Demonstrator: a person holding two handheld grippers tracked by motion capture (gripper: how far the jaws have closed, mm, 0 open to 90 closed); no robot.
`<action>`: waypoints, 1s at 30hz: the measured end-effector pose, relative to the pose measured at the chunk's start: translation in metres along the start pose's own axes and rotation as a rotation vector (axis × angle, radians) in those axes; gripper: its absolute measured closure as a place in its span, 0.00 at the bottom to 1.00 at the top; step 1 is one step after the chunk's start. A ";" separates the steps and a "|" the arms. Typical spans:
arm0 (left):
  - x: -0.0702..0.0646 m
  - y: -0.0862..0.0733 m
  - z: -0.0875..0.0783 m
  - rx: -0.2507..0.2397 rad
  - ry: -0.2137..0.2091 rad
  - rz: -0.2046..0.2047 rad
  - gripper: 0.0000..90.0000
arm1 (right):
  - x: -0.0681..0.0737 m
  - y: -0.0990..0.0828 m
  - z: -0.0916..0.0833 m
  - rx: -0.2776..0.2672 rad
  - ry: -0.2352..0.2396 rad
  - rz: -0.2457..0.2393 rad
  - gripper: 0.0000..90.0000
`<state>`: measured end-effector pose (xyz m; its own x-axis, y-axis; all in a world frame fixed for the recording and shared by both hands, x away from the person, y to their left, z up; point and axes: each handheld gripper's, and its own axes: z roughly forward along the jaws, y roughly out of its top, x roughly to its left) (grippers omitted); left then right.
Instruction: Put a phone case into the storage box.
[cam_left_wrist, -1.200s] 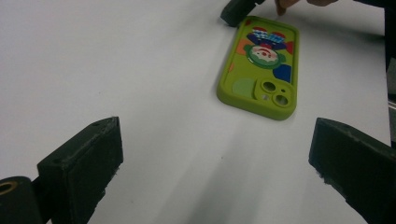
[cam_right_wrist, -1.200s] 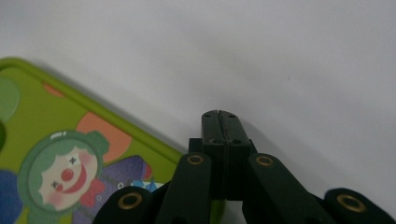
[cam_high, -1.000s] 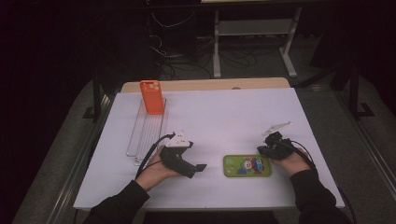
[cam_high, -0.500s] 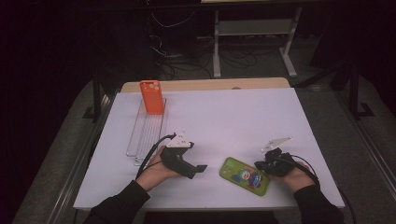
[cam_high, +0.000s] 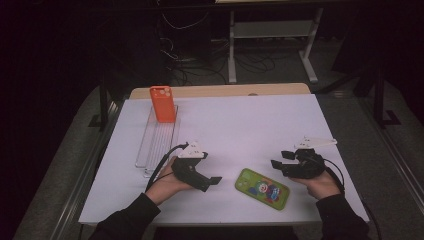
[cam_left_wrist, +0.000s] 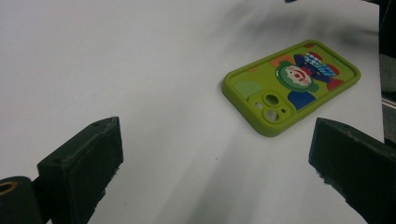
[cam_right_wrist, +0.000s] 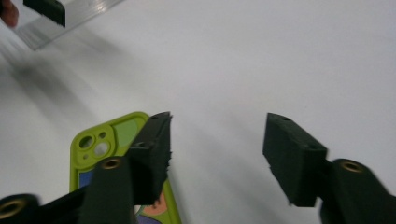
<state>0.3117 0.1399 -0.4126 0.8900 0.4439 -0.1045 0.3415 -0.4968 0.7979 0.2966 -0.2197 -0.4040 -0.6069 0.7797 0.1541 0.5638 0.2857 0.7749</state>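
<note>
White desk (cam_high: 240, 125) spans the dark room; a clear rack (cam_high: 159, 142) props an orange case (cam_high: 163, 104) at ten o'clock. Green case (cam_high: 262, 188) lies flat at six, freed as the right claw (cam_high: 278, 159) has just been opening beside it; left claw (cam_high: 214, 183) waits open.

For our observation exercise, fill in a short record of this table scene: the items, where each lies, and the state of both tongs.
green phone case: flat on the white table, between the hands
orange phone case: upright at the far end of the clear rack
left tongs: open, nothing held
right tongs: jaws just opened, nothing between them, beside the green case
</note>
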 end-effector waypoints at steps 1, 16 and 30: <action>0.000 0.000 0.000 0.001 0.000 0.002 0.03 | -0.002 0.000 -0.003 -0.016 -0.003 0.003 0.35; 0.001 0.000 0.001 0.005 -0.007 0.005 0.03 | -0.022 -0.009 -0.029 -0.113 -0.051 -0.009 0.01; 0.001 0.000 0.003 0.001 -0.022 0.002 0.03 | -0.008 -0.003 -0.025 -0.006 0.033 -0.106 0.00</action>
<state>0.3129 0.1384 -0.4144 0.8969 0.4267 -0.1159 0.3402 -0.4987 0.7972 0.2859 -0.2409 -0.3919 -0.6809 0.7267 0.0910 0.4920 0.3618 0.7919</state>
